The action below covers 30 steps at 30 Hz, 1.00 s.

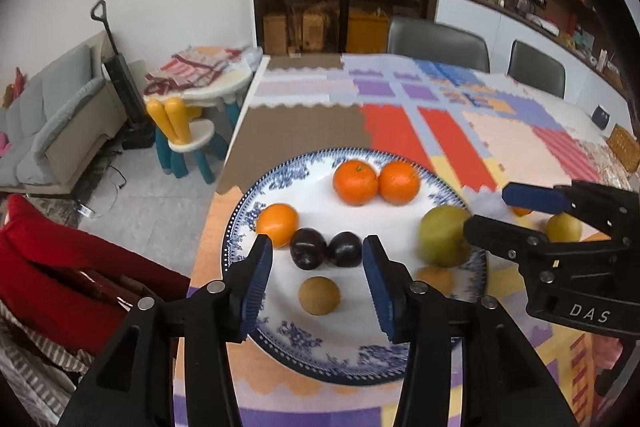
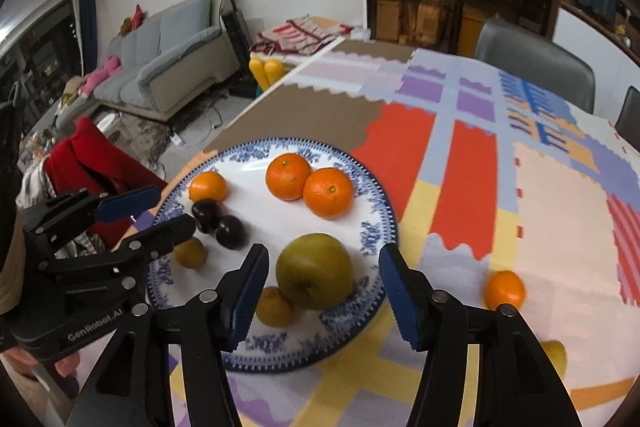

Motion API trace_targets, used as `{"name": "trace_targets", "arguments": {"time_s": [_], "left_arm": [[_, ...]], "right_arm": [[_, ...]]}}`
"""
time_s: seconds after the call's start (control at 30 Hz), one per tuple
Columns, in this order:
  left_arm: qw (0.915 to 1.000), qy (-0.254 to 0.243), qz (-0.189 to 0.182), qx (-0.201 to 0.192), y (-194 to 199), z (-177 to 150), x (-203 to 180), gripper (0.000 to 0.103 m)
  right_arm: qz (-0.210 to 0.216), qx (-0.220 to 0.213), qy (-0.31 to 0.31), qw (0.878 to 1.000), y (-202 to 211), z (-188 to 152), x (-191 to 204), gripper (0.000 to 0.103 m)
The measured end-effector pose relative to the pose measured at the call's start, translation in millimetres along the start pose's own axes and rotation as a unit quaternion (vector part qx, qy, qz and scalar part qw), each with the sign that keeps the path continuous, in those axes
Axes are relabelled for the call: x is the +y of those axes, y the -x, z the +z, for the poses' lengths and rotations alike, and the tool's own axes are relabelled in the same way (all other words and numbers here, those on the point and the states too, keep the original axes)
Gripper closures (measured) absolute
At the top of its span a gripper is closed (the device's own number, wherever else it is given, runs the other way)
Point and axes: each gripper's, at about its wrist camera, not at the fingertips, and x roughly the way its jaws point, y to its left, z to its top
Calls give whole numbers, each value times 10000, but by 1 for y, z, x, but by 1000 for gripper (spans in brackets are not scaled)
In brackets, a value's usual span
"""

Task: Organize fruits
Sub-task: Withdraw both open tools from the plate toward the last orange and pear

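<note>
Patchwork tablecloth: blue-rimmed plate of oranges, plums, apple.

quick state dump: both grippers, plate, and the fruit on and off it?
left gripper: open, empty, over the plate
right gripper: open, empty, fingers either side of the apple
plate: on the table, holding fruit
apple: upright on the plate
two plums: on the plate, side by side
lone orange: off the plate, on the tablecloth

The right gripper carries white letters "DAS" on its black body. The left gripper body reads "GenRobot.AI".
</note>
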Motion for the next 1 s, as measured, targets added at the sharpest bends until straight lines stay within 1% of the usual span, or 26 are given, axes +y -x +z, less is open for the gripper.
{"name": "trace_targets", "arguments": {"time_s": [0.07,0.2,0.27,0.37,0.5,0.57,0.6,0.67,0.73,0.8,0.9,1.0], "left_arm": [[9999,-34,13,-154,14,-1,-8,52],[9991,-158,-76,-391,40,-3,-27,49],[9986,-187,-132,-478,50,-3,-36,46],[9978,-216,-203,-588,65,-3,-48,45],[9960,-403,-225,-762,83,-4,-69,41],[9953,-483,-258,-804,87,-4,-78,41],[9948,-528,-291,-826,90,-5,-83,40],[9940,-592,-333,-857,93,-5,-93,37],[9928,-693,-411,-884,95,-4,-103,36],[9918,-796,-462,-888,95,-3,-112,35],[9894,-999,-561,-894,94,-1,-125,35],[9848,-1279,-666,-968,92,0,-139,34]], "right_arm": [[-85,-128,-8,9999,14,-6,-2,45],[-144,-349,-58,9993,44,-18,-7,45],[-141,-463,-118,9988,59,-23,-10,45],[-142,-608,-229,9978,80,-30,-17,45],[-216,-760,-336,9963,104,-40,-29,45],[-300,-833,-398,9953,116,-46,-35,44],[-338,-876,-426,9947,121,-48,-39,41],[-421,-942,-517,9933,131,-53,-46,39],[-502,-1010,-575,9920,140,-55,-52,39],[-681,-1072,-577,9902,150,-59,-57,39],[-867,-1137,-609,9878,158,-65,-65,36],[-1018,-1175,-714,9853,165,-72,-75,36]]}}
